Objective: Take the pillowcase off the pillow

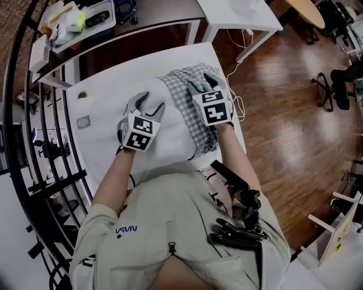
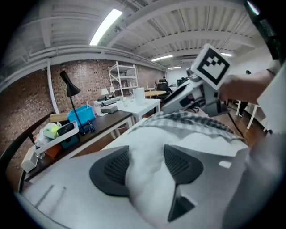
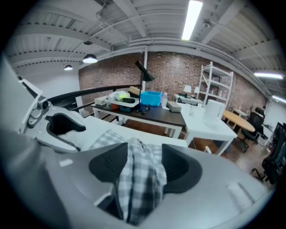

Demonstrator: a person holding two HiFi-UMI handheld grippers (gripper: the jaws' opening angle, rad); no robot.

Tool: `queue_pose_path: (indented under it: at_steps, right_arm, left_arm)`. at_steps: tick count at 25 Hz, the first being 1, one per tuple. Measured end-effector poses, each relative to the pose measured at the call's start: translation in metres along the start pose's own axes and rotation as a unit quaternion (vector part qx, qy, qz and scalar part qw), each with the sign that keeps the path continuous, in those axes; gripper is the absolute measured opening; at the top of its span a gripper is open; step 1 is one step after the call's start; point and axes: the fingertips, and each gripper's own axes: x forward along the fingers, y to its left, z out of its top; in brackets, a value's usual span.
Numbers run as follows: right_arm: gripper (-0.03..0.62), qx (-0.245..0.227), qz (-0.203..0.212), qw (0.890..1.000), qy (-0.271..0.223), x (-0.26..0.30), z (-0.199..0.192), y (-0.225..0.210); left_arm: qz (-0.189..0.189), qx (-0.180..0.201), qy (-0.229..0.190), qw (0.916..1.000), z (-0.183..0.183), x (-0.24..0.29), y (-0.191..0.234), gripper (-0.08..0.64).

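Note:
On the white table (image 1: 102,90) lies a white pillow (image 1: 170,133), with the grey checked pillowcase (image 1: 184,105) bunched along its right side. My left gripper (image 1: 151,102) hovers over the pillow's left part, jaws open. In the left gripper view the pillow (image 2: 147,188) bulges up between the spread pads of the left gripper (image 2: 147,163). My right gripper (image 1: 205,84) is over the pillowcase with its jaws wide. In the right gripper view the checked cloth (image 3: 140,188) shows between the pads of the right gripper (image 3: 143,167), which do not press on it.
A dark desk (image 1: 142,14) with trays stands behind the table, and a white side table (image 1: 238,14) is at the back right. A black railing (image 1: 34,147) runs along the left. A white cable (image 1: 235,102) hangs at the table's right edge over wood floor (image 1: 283,113).

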Motion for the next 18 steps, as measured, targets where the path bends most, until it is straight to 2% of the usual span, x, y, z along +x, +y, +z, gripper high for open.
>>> queue_pose_path:
  at_steps: [2,4,5,7,8,11,14,18]
  right_arm:
    - [0.245,-0.009,0.02,0.999,0.04,0.024,-0.009,0.009]
    - [0.243,-0.023,0.032,0.996,0.075,0.039,-0.022,0.021]
    - [0.205,-0.034,0.028,0.995,0.084,0.042,-0.027,0.024]
    - [0.065,-0.054,0.002,0.996,0.076,0.038,-0.023,0.021]
    - [0.048,-0.056,-0.015,0.996,0.064,0.033,-0.017,0.015]
    - [0.037,-0.033,-0.066,0.997,0.019,0.012,0.004,-0.015]
    - [0.037,0.008,-0.107,0.994,-0.003,-0.007,0.012,-0.054]
    - [0.035,0.056,-0.143,0.988,0.025,-0.001,-0.017,-0.087]
  left_arm:
    - [-0.01,0.007,0.021,0.9997,-0.016,0.006,-0.014,0.179]
    - [-0.007,0.033,0.027,0.9991,-0.024,0.005,-0.025,0.068]
    - [-0.005,0.042,0.023,0.9988,-0.026,0.002,-0.028,0.035]
    - [-0.005,0.042,0.002,0.9991,-0.023,-0.01,-0.031,0.023]
    - [-0.007,0.034,-0.015,0.9993,-0.018,-0.02,-0.03,0.022]
    - [-0.018,0.018,-0.08,0.9964,0.009,-0.064,-0.031,0.02]
    - [-0.029,0.002,-0.136,0.9903,0.029,-0.108,-0.033,0.018]
    - [-0.031,-0.017,-0.152,0.9877,0.028,-0.119,-0.033,0.018]
